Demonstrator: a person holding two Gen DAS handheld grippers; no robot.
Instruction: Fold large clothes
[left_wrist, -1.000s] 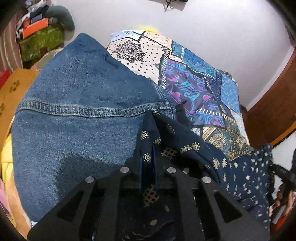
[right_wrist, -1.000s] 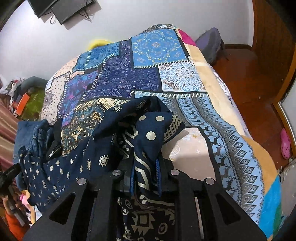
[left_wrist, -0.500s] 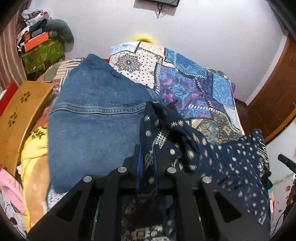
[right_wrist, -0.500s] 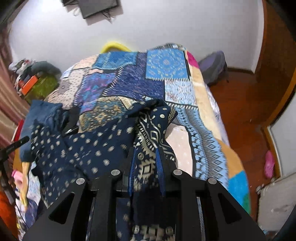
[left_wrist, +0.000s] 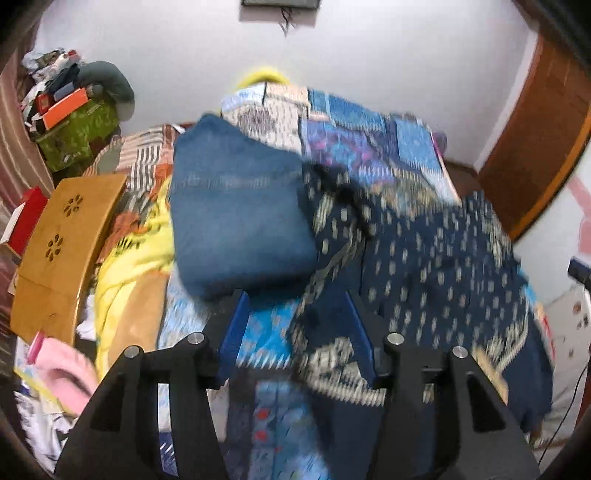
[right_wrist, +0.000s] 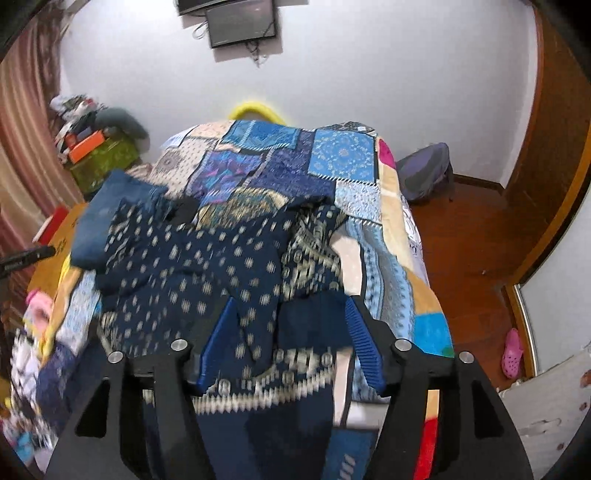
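Both jaws are opening, the navy printed garment (right_wrist: 207, 266) lying loose between them on the bed (right_wrist: 391, 236).

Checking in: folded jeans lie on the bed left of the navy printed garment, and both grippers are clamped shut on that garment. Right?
Not quite. The folded jeans do lie left of the navy printed garment, but the left gripper and right gripper are opening; cloth lies between their pads, unpinched. Both wrist views show it.

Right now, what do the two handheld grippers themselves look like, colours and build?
Both look the same: the left gripper and right gripper have matte black angular frames with triangular cutouts and round silver bolt heads. Each has two fingers faced with blue pads, ribbed on the right one. No cables, markings, or sleeves are visible.
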